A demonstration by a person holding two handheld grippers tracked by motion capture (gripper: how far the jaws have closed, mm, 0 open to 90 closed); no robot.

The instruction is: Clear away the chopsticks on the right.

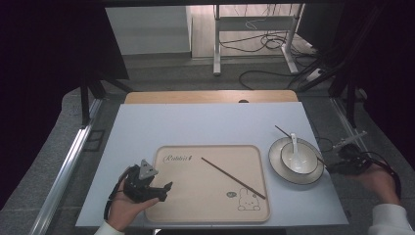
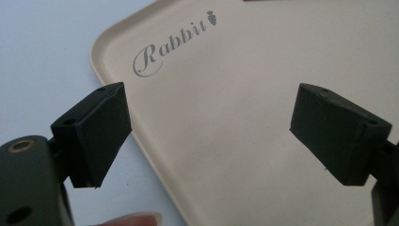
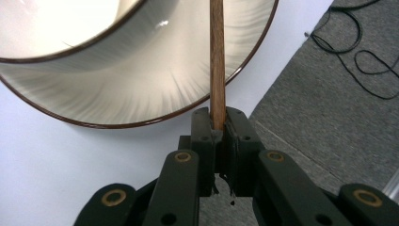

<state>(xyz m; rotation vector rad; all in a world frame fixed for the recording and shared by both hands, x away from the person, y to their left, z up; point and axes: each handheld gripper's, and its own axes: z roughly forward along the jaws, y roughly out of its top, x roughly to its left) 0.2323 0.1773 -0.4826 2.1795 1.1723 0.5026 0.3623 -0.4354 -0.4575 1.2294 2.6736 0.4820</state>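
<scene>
The right claw (image 3: 217,123) is clamped on a thin brown chopstick (image 3: 217,61) lying across the plate (image 1: 274,161). The left claw (image 2: 211,136) gapes wide over the beige tray (image 1: 195,196), where another chopstick (image 1: 233,177) lies.

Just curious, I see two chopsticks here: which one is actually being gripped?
The chopstick lying across the plate at the right: the right gripper is clamped on its end. The other chopstick lies loose on the tray.

The right gripper (image 3: 218,123) has its two black jaws clamped on a slim brown wooden chopstick (image 3: 217,61). The chopstick crosses above the dark-rimmed white ceramic plate (image 3: 155,89), which lies on a pale blue-white tabletop (image 3: 56,165).
</scene>
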